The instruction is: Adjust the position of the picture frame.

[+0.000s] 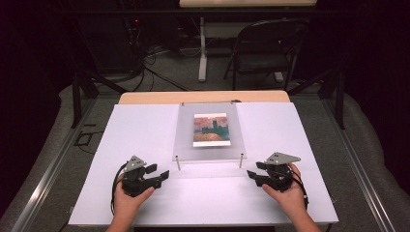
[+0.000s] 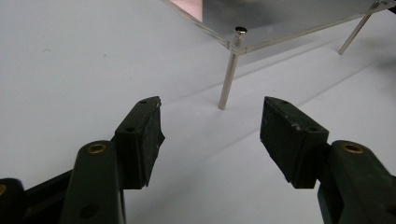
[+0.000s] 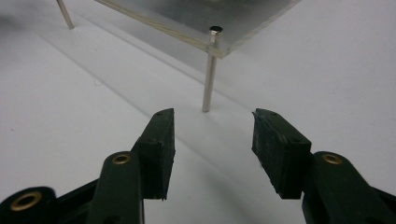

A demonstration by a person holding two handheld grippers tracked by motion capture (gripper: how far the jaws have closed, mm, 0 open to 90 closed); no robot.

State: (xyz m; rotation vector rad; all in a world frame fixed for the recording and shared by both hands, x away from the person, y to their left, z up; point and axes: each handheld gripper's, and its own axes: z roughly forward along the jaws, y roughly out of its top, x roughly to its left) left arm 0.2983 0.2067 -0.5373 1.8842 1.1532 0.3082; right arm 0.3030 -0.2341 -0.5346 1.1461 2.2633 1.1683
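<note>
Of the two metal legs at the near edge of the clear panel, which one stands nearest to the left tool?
The near-left leg, under the panel's near-left corner. It stands just ahead of the left tool; the other near leg is closer to the right tool.

I see a clear panel (image 1: 209,131) standing on thin posts (image 1: 178,163) at the far middle of the surface (image 1: 145,130), a picture (image 1: 211,129) on it; my left tongs (image 1: 157,172) sit near-left, right tongs (image 1: 256,170) near-right.

White table top (image 1: 145,140) over a wooden edge (image 1: 145,98) at the far side. Clear acrylic plate (image 1: 186,140) at centre-far, raised on thin metal legs (image 2: 229,74). Small painted picture (image 1: 211,129) flat on the plate.
</note>
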